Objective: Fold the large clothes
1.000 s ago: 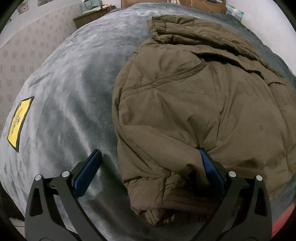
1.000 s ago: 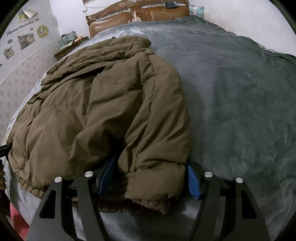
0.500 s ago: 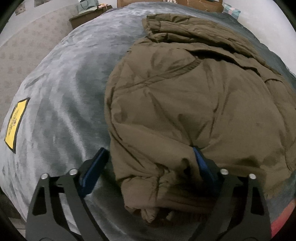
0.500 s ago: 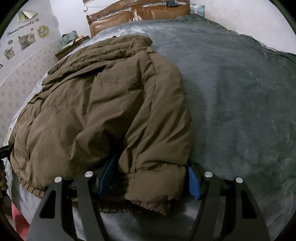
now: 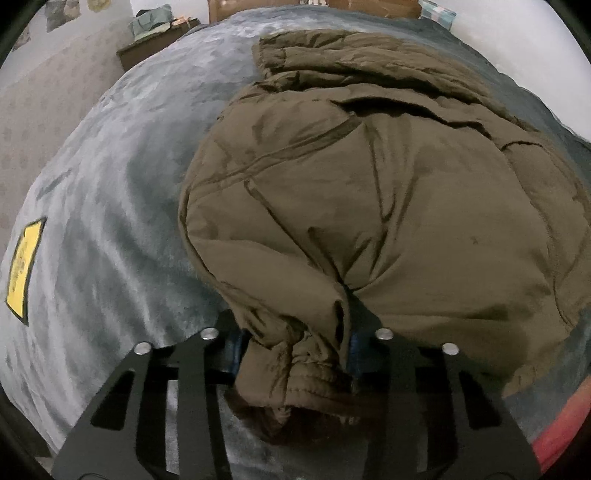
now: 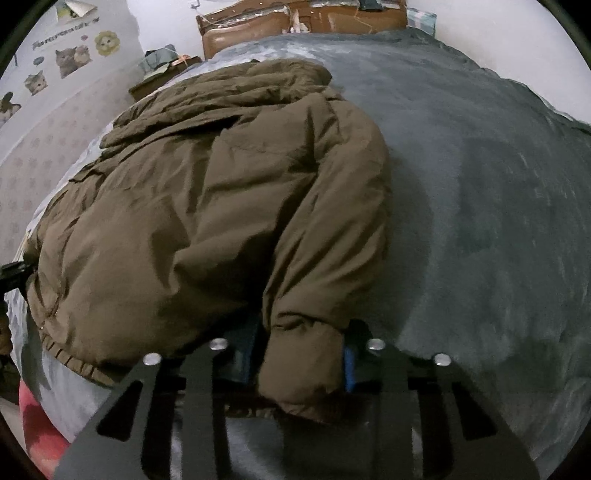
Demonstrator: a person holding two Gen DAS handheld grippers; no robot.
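A large olive-brown padded jacket (image 5: 369, 192) lies on a grey bedspread (image 5: 103, 206), hood end far, hem end near me. My left gripper (image 5: 293, 350) is shut on the jacket's near left corner, with fabric bunched between its blue pads. My right gripper (image 6: 301, 363) is shut on the jacket's (image 6: 207, 199) near right cuff, which hangs over the pads. Both near corners are lifted slightly off the bed.
A yellow label (image 5: 22, 266) lies on the bedspread at the left. A brown headboard (image 6: 303, 22) and a nightstand (image 6: 162, 70) with clutter stand at the far end. Open bedspread (image 6: 480, 221) stretches to the right of the jacket. A red-pink object (image 6: 40, 424) shows at the near edge.
My left gripper closed from wide open onto the jacket's near left corner. My right gripper tightened on the cuff. Both corners rose a little and the jacket bunched up.
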